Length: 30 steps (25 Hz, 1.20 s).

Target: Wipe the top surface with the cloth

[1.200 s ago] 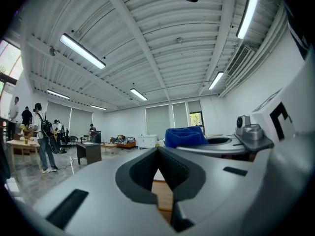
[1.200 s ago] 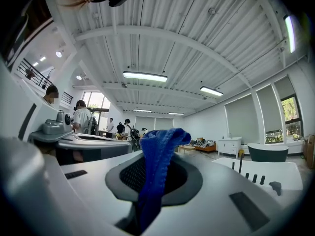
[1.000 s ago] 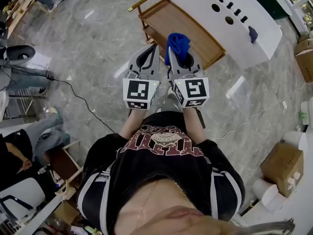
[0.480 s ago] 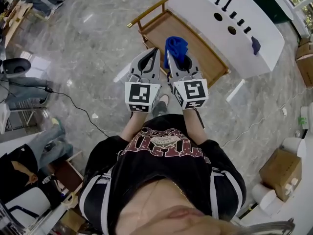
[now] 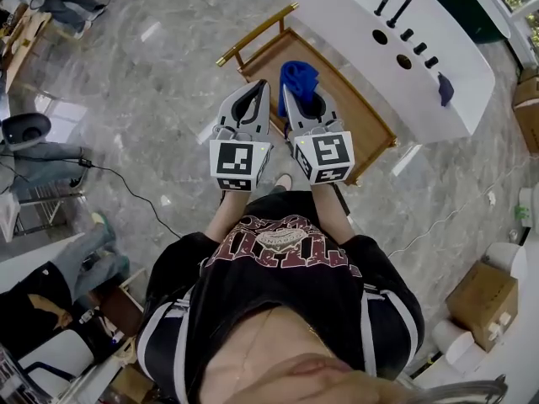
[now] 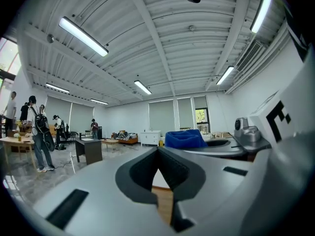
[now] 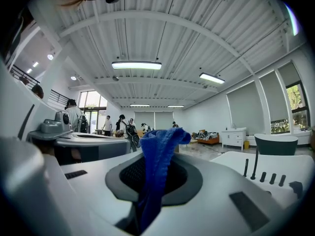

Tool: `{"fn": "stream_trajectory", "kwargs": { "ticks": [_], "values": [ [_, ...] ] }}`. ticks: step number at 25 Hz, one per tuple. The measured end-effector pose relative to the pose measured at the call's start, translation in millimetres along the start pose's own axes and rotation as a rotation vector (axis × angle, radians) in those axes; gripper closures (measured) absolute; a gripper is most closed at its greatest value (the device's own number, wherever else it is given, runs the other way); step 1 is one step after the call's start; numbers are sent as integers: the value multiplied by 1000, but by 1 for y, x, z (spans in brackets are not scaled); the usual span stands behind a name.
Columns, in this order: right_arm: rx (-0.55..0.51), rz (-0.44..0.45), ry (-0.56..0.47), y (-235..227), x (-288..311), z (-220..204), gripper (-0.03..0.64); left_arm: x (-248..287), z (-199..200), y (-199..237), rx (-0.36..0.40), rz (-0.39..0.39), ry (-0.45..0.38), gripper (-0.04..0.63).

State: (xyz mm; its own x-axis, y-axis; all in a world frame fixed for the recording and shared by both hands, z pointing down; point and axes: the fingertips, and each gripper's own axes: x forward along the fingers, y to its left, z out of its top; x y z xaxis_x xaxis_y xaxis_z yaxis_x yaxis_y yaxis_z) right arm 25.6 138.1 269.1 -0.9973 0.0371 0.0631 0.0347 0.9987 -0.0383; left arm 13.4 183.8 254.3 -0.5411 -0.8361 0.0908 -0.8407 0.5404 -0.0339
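Note:
In the head view a blue cloth sticks up from my right gripper, which is shut on it. My left gripper is held close beside it, shut and holding nothing. Both hang over the near left part of a wooden cart top with a gold rail. The right gripper view shows the cloth pinched between the jaws of the right gripper, its end flopping over. In the left gripper view the left gripper has its jaws meeting, with the cloth just to the right.
A white curved table with black items and a small blue thing stands beyond the cart. Marble floor spreads to the left, with a cable and seated people. Cardboard boxes sit at the right.
Both grippers stay side by side and shut, the cloth still in the right one. The cart and white table have shifted slightly right in the head view.

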Motion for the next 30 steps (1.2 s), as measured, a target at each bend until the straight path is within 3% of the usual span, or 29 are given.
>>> {"fn": "stream_trajectory", "kwargs": {
  "ticks": [9, 18, 30],
  "values": [
    [-30, -52, 51, -22, 22, -3, 558, 38, -5, 20, -61, -14, -6, 551],
    [0, -241, 37, -67, 55, 0, 558, 100, -2, 28, -23, -199, 3, 549],
    [29, -395, 42, -83, 153, 4, 558, 177, 4, 95, 15, -391, 14, 550]
  ]
}}
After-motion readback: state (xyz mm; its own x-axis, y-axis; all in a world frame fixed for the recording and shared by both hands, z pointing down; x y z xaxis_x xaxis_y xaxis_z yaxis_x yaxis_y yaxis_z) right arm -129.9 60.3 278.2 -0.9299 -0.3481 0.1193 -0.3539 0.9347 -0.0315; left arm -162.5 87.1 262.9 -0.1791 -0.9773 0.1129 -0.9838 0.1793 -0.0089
